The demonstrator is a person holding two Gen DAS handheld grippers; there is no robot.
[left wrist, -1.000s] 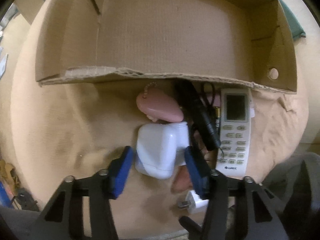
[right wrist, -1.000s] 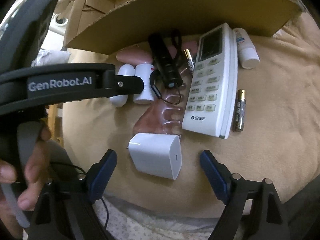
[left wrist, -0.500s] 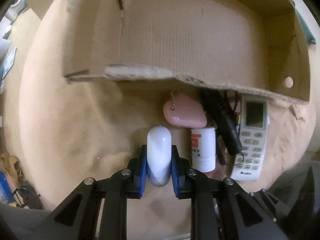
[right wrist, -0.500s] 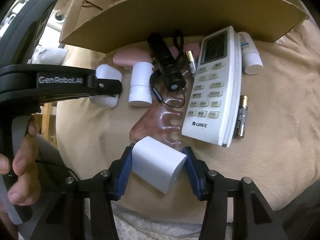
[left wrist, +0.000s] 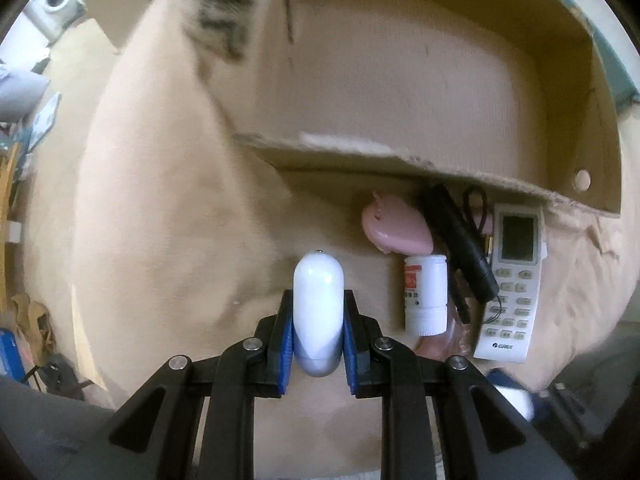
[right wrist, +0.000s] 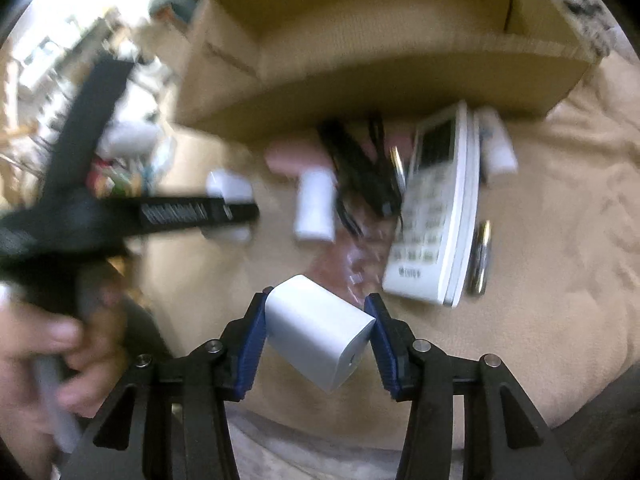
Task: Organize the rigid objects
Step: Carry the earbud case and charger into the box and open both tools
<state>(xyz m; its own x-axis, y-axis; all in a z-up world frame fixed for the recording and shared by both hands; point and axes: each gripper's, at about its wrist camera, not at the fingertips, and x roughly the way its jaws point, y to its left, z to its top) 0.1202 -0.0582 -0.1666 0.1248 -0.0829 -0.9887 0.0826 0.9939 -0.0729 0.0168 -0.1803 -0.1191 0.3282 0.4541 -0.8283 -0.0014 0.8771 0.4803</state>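
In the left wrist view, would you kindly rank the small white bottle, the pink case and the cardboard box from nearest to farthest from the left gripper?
1. Small white bottle, just right of the left gripper.
2. Pink case, beyond the bottle, by the box wall.
3. Cardboard box, farthest, across the top.

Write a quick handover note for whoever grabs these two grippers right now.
Left gripper: shut on the white rounded case.
Right gripper: shut on the white charger cube, held tilted.
Cardboard box: nothing visible inside yet.
Left on the blanket: remote, black flashlight, pink case, white bottle, battery.
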